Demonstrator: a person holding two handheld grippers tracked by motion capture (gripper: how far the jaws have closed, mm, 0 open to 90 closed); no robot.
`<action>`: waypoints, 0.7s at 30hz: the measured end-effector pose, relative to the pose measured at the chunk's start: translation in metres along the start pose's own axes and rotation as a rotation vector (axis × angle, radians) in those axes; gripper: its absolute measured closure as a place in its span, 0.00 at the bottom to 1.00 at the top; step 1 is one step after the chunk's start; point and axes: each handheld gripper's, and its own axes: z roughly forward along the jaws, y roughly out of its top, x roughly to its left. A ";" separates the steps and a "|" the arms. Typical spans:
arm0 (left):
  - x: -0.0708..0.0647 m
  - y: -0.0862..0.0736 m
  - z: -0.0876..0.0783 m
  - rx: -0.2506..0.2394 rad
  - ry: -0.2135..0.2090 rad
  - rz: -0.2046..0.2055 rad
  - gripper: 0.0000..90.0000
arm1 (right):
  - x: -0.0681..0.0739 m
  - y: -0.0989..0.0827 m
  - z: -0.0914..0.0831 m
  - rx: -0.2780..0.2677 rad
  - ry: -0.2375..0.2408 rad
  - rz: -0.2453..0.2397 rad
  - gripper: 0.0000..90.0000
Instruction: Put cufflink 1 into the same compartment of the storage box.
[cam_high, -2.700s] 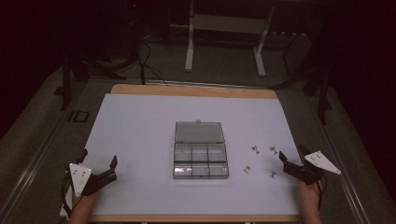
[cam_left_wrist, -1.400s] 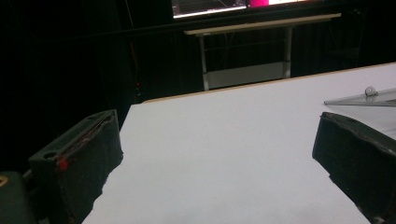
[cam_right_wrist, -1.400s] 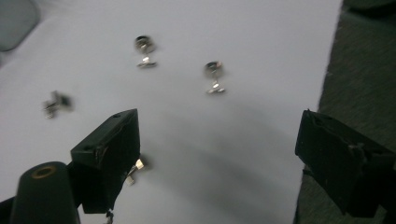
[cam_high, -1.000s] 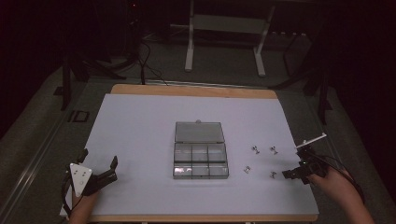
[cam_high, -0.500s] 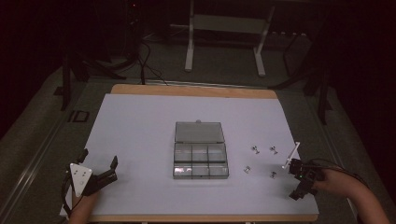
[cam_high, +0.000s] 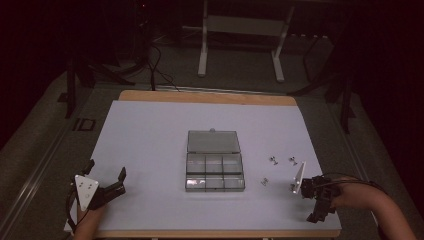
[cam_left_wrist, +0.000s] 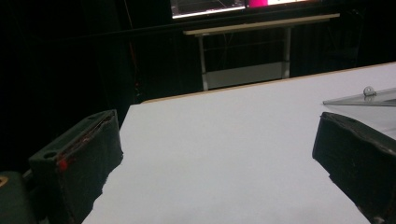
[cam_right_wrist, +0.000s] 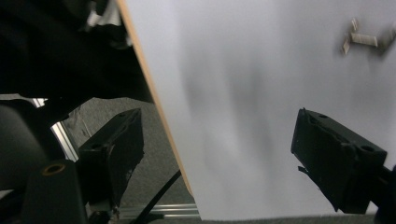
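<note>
The right tongs (cam_high: 320, 200) have swung down toward the bench (cam_high: 150, 140) edge, rolled sideways. Both tongs gape wide, empty; left tongs (cam_high: 102, 182) unmoved.

High view sitting above near edge, looking forward and down, taking in whole table (cam_high: 150, 130) and floor beyond. Left gripper view riding low over table (cam_left_wrist: 224, 154), facing far edge, catching box lid (cam_left_wrist: 359, 97) at right. Right gripper view tilting close over table (cam_right_wrist: 261, 107) edge, floor at left. All three sharing white tabletop.
</note>
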 end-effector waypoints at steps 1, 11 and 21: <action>0.000 0.000 0.000 0.000 0.000 0.000 0.03 | 0.004 0.007 -0.003 -0.005 0.006 -0.033 0.19; 0.000 0.000 0.000 -0.002 -0.005 0.000 0.03 | 0.013 0.037 -0.009 -0.016 0.031 -0.136 0.19; 0.000 0.000 0.000 -0.003 -0.005 0.000 0.03 | 0.018 0.064 -0.017 -0.044 0.048 -0.213 0.19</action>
